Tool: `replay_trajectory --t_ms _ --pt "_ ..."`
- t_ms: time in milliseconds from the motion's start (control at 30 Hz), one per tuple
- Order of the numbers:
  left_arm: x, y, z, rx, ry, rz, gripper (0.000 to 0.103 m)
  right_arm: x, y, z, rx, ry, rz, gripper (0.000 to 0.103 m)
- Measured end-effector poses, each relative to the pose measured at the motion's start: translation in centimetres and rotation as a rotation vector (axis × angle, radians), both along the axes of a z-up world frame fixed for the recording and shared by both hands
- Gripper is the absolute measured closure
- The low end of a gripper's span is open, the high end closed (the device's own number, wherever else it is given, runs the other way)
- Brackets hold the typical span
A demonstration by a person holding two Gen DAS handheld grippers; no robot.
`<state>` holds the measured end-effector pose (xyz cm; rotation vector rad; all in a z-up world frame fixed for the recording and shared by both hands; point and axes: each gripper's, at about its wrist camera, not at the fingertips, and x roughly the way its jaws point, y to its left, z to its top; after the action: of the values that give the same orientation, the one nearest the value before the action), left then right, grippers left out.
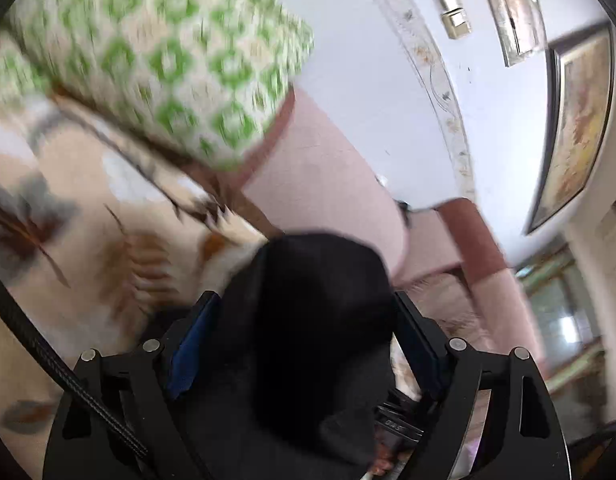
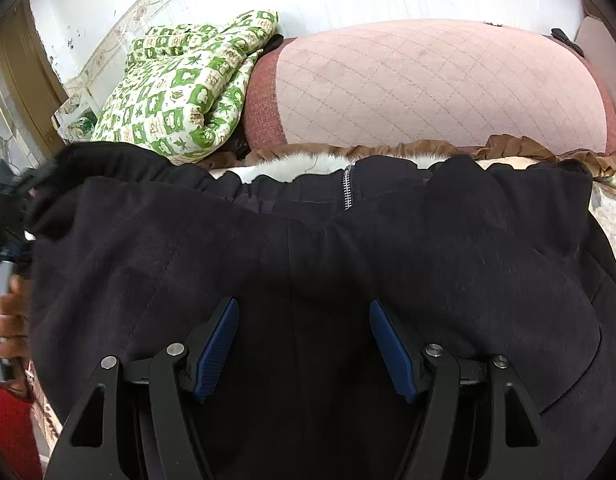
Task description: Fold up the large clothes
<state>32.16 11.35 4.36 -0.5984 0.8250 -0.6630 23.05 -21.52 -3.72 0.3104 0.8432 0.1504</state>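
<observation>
A large black coat lies spread on the bed, its zipper and white fur trim at the far edge. My right gripper hovers just over the coat's middle, open, its blue pads wide apart with nothing pinched. In the blurred left wrist view a bunched fold of the black coat bulges up between the fingers of my left gripper. Its jaws stand wide, the left blue pad shows bare, and the cloth sits loose between them.
A green-and-white quilt is piled at the bed's head on the left, beside a pink quilted headboard. A floral bedsheet covers the bed. A person's hand shows at the left edge. A framed picture hangs on the wall.
</observation>
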Motion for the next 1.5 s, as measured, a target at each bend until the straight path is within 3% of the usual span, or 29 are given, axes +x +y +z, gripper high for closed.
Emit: replay_trajectory --t_ms 100,133,267,367,433,467,533,633,700,800,833,1067,1167,1333,1500 --pt "-2.6 0.3 3.8 0.207 -0.133 0.112 0.018 -0.2 -0.1 0.5 -0.002 0.000 -0.003 0.031" --pt "-3.8 0.5 4.8 0.243 -0.155 0.144 0.018 -0.6 -0.2 1.1 0.006 -0.007 -0.001 0.031" --pt "-8.6 0.9 6.9 0.330 -0.258 0.218 0.016 -3.0 -0.9 4.6 0.045 -0.092 -0.013 0.031" --pt "-11.7 0.0 6.3 0.334 -0.299 0.172 0.014 -4.7 -0.3 6.3 0.001 -0.138 0.004 0.031" --pt "-12.6 -1.2 4.6 0.329 -0.268 0.113 0.014 -5.5 0.5 6.6 -0.028 -0.142 0.028 0.035" --pt "-12.8 -2.0 3.7 0.353 -0.247 0.098 0.014 -5.7 0.9 6.6 -0.034 -0.137 0.043 0.046" --pt "-13.1 -3.8 1.3 0.415 -0.224 0.061 0.014 -5.6 1.7 5.9 -0.034 -0.114 0.086 0.055" --pt "-11.9 -6.1 -2.2 0.431 -0.178 0.026 0.014 -4.6 2.8 4.5 -0.031 -0.081 0.135 0.061" --pt "-10.1 -7.7 -4.1 0.457 -0.148 0.017 0.014 -3.1 3.6 3.3 -0.064 -0.059 0.135 0.061" --pt "-6.8 -10.6 -6.1 0.591 -0.161 0.057 0.014 -0.3 3.6 1.4 -0.162 -0.045 0.083 0.061" --pt "-5.2 -11.4 -6.7 0.633 -0.149 0.082 0.012 0.7 3.3 0.8 -0.167 -0.033 0.064 0.061" --pt "2.8 -13.0 -9.9 0.708 0.007 0.140 0.007 6.7 -0.1 -2.4 -0.095 0.059 -0.050 0.062" --pt "3.7 -13.6 -11.1 0.740 0.006 0.159 0.004 8.2 -0.3 -4.1 -0.100 0.085 -0.065 0.062" --pt "4.4 -13.1 -12.8 0.729 0.038 0.188 0.002 9.5 -0.4 -5.7 -0.119 0.104 -0.091 0.064" --pt "2.5 -12.8 -9.8 0.766 0.021 0.212 0.004 9.3 0.0 -4.5 -0.159 0.117 -0.092 0.064"
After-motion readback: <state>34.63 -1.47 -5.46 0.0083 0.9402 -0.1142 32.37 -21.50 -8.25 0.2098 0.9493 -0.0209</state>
